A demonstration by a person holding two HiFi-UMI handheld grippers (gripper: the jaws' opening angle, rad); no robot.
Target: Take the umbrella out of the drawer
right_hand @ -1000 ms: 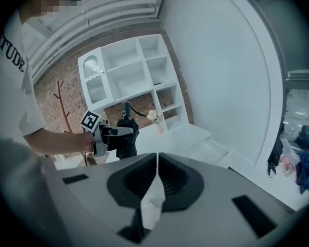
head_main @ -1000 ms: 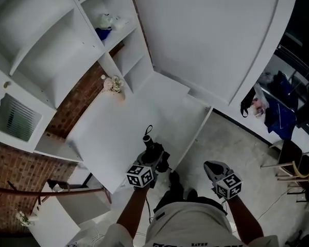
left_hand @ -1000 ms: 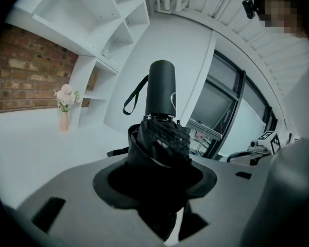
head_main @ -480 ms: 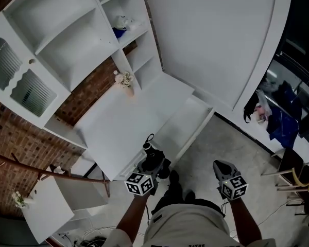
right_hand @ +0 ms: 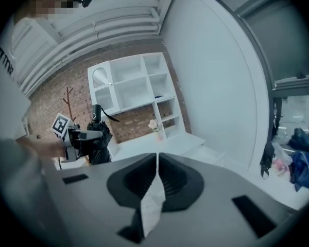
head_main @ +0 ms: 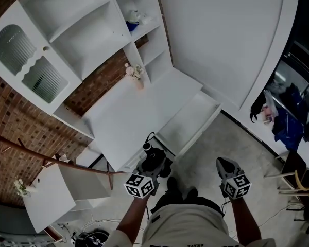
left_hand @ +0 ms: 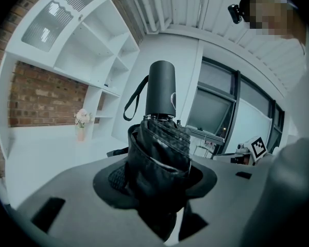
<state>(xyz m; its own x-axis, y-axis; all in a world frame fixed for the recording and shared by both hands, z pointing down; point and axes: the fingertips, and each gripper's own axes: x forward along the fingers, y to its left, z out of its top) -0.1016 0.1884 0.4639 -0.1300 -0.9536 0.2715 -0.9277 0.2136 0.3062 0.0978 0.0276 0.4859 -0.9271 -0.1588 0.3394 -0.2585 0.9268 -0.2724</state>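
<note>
A folded black umbrella [left_hand: 157, 156] stands upright between the left gripper's jaws, its round handle [left_hand: 162, 89] and wrist strap on top. In the head view the left gripper [head_main: 153, 162] is shut on the umbrella [head_main: 154, 158] over the floor, just in front of the white counter [head_main: 126, 120]. The open white drawer [head_main: 189, 121] lies to its upper right and looks bare inside. My right gripper [head_main: 224, 164] hovers over the floor further right, apart from the drawer. Its jaws meet at the tips, and the right gripper [right_hand: 157, 157] has nothing between them. That view also catches the umbrella [right_hand: 97, 140] at the left.
A white shelf unit [head_main: 87, 40] rises behind the counter, with a small flower vase [head_main: 136, 76] at its foot. A low cabinet door [head_main: 54, 194] stands open at lower left beside a wooden pole [head_main: 51, 161]. Chairs [head_main: 298, 175] and hanging clothes [head_main: 286, 120] are at the right.
Both grippers have drawn back from the cabinet. The left one, still gripping the umbrella, has come off the counter's front edge and now hangs over the floor.
</note>
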